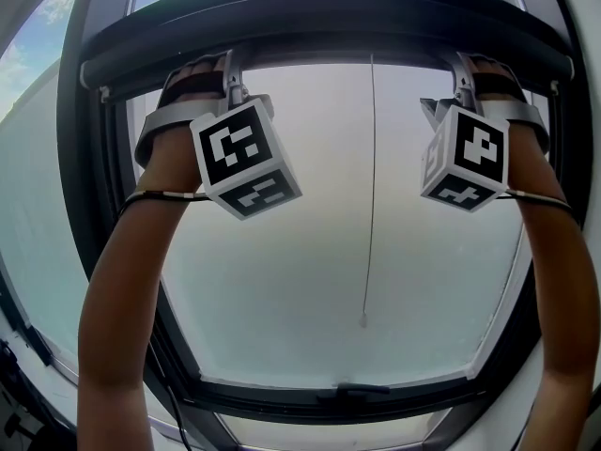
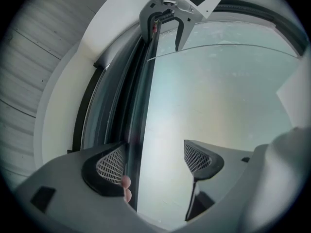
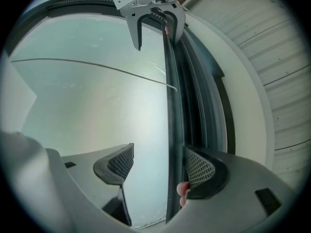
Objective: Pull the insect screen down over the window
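Atop the window [image 1: 282, 280], left claw [image 2: 156, 160] and right claw [image 3: 160, 165] gape astride the slim dark screen bar [image 1: 329, 40].

The left forearm [image 1: 117, 299] and right forearm [image 1: 563, 280] reach away side by side, the left tongs [image 2: 154, 155] and right tongs [image 3: 160, 159] level, both with jaws wide apart and fingertips [image 2: 127, 184] beside the outer jaw.

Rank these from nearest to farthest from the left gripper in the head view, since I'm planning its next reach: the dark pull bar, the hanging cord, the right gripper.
1. Pull bar: runs across the top, between the open jaws of the left gripper.
2. Cord: hangs from about the middle of the bar, to that gripper's right.
3. Right gripper: at the bar's far right end.
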